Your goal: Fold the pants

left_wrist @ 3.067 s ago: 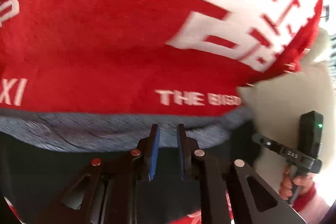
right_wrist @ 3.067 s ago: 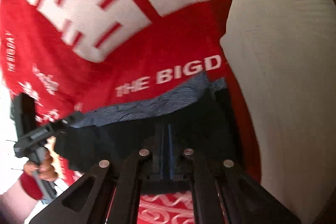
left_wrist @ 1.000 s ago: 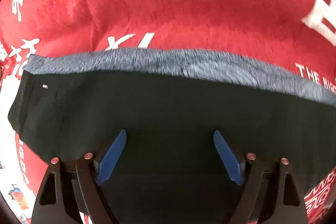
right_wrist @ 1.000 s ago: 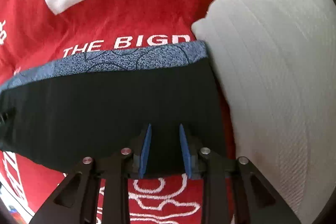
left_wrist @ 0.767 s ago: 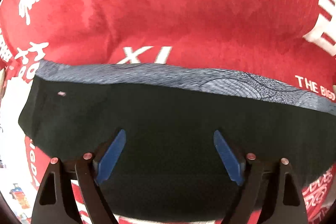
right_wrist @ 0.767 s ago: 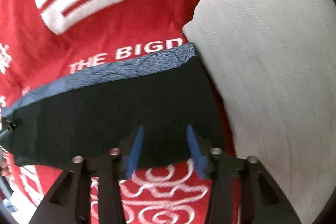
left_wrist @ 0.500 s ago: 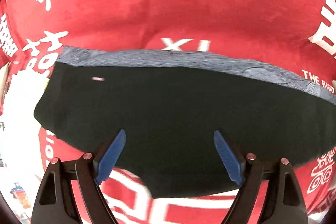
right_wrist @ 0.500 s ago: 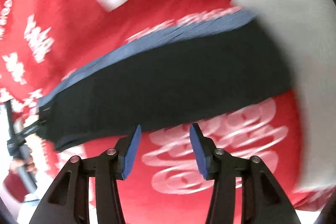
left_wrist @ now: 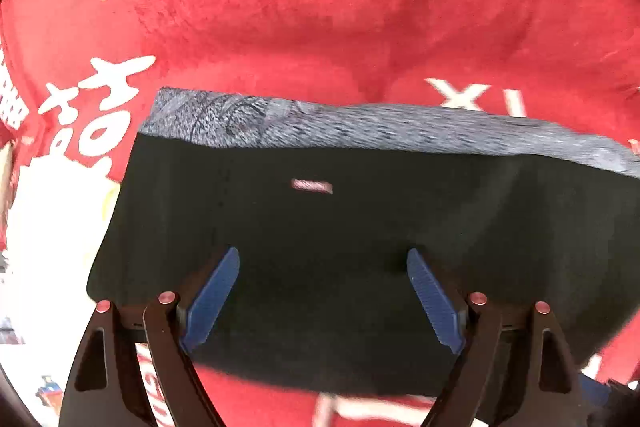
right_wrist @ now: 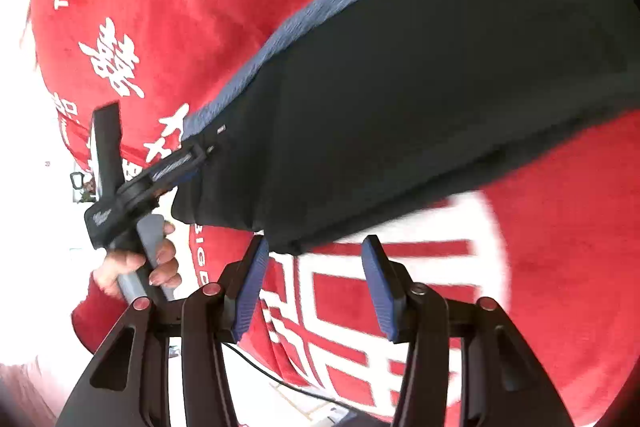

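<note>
The pants (left_wrist: 320, 235) lie folded flat on the red blanket (left_wrist: 320, 7), black with a blue-grey patterned strip (left_wrist: 360, 127) along the far edge and a small pink tag. My left gripper (left_wrist: 322, 291) is open and empty, its blue pads spread wide over the near part of the pants. In the right wrist view the pants (right_wrist: 420, 75) run diagonally. My right gripper (right_wrist: 316, 271) is open and empty just off their near edge. The left gripper (right_wrist: 188, 163) shows there, at the pants' left end.
The red blanket (right_wrist: 540, 267) with white characters and lettering covers the surface. The person's hand (right_wrist: 136, 263) grips the left tool's handle. A bright white floor lies beyond the blanket's left edge (left_wrist: 44, 227). A dark cable (right_wrist: 280, 379) runs near the bottom.
Both grippers have let go of the pants and opened. The right one has pulled back off the near edge and swung left; the white pillow has left its view. The left view shifted left.
</note>
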A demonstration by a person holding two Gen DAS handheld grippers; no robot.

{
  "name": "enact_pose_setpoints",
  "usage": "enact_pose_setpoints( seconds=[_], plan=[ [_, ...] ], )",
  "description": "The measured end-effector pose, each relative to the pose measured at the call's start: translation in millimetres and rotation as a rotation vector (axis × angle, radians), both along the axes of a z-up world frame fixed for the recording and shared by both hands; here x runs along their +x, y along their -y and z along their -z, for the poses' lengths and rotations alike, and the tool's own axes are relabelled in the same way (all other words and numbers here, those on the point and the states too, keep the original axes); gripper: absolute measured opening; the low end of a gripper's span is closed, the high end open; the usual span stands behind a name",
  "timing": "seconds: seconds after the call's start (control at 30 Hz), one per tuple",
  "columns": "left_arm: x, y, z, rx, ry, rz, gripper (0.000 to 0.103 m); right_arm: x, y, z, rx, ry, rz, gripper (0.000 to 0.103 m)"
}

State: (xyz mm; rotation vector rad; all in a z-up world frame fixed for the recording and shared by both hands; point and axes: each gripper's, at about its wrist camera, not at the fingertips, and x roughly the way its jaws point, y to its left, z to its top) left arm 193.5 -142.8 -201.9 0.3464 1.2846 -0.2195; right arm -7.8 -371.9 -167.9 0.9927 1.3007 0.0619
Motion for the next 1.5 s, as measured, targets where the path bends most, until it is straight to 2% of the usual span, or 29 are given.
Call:
enact_pose_setpoints(
  seconds=[0.1, 0.3, 0.37, 0.4, 0.53, 0.63, 0.7, 0.77, 0.87, 0.93, 0.97, 1.0, 1.1, 1.27, 1.33, 1.5],
  plan=[
    [10, -7, 16, -0.023, -0.035, -0.003, 0.087, 11, -12, 10, 0.017, 0.011, 0.016, 0.053],
    [8, -6, 21, -0.027, -0.006, 0.044, 0.089, 13, -18, 16, 0.028, -0.009, 0.083, 0.052],
    [10, -7, 19, -0.035, -0.018, 0.045, 0.089, 16, -16, 15, 0.03, -0.021, 0.113, 0.037],
    [10, -7, 18, -0.04, -0.024, 0.047, 0.089, 18, -14, 12, 0.026, -0.017, 0.13, 0.013],
    [11, -9, 19, -0.045, -0.019, 0.063, 0.091, 21, -14, -5, -0.014, 0.023, 0.138, 0.009],
    [10, -8, 24, -0.023, -0.002, 0.093, 0.094, 3, -21, 10, -0.054, -0.04, 0.14, 0.006],
    [10, -8, 25, -0.01, 0.006, 0.102, 0.094, -4, -19, 18, -0.013, -0.054, 0.166, 0.006],
    [11, -8, 19, -0.015, -0.015, 0.09, 0.094, -1, -17, 10, -0.017, -0.048, 0.134, 0.009],
    [8, -5, 4, -0.066, -0.038, 0.08, 0.094, 2, -14, -16, -0.11, -0.039, 0.017, 0.011],
    [7, 5, -11, -0.113, -0.022, 0.096, 0.094, 2, -6, -35, -0.196, -0.01, -0.037, 0.022],
    [8, 11, -15, -0.124, -0.016, 0.106, 0.094, 5, 2, -44, -0.258, 0.003, -0.053, 0.026],
    [11, 24, -18, -0.139, -0.013, 0.121, 0.094, 8, 10, -50, -0.297, 0.01, -0.056, 0.036],
    [20, 51, -16, -0.147, -0.016, 0.12, 0.094, 25, 40, -52, -0.398, -0.019, -0.041, 0.039],
    [45, 69, 19, -0.065, -0.031, 0.001, 0.094, 39, 77, -32, -0.507, -0.099, -0.031, 0.039],
    [57, 63, 29, -0.064, -0.017, -0.047, 0.094, 35, 85, -22, -0.505, -0.132, -0.03, 0.038],
    [72, 66, 32, 0.016, 0.015, -0.025, 0.094, 25, 96, -14, -0.479, -0.105, -0.027, 0.037]
  ],
)
